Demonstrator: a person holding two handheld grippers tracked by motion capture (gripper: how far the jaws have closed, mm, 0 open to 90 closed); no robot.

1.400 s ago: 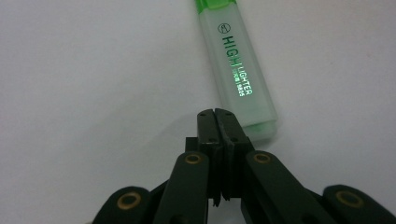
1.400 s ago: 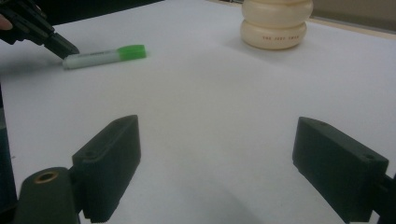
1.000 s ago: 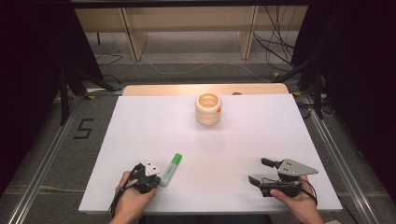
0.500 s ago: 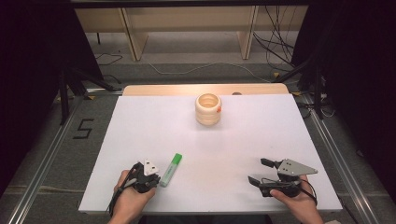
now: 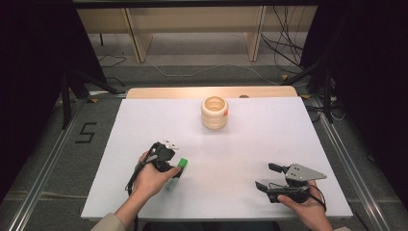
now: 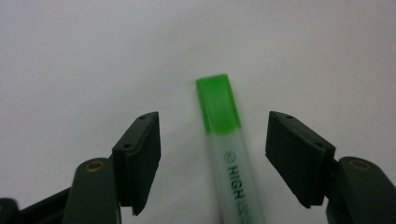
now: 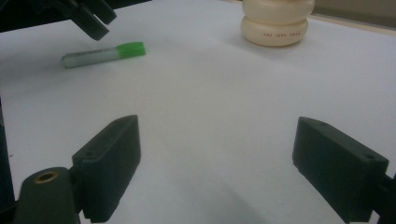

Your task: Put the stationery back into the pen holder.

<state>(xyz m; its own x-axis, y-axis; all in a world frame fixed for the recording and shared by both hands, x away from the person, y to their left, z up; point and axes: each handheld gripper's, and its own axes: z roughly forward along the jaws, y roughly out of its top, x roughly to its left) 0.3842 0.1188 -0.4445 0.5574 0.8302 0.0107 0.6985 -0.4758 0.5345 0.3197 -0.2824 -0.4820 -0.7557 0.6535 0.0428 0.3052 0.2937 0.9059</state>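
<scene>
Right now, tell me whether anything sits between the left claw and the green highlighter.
Nothing visible does. The left claw stands open over the highlighter, one jaw on each side with gaps to the pen, which lies flat on the white table.

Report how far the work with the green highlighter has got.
Done: nothing placed; the green-capped highlighter pen lies flat on the white table. In hand: the left gripper, jaws just opened, straddles it without touching. Left: closing on it and lifting it, perhaps toward the cream ringed wooden cup. The right gripper rests open.
</scene>
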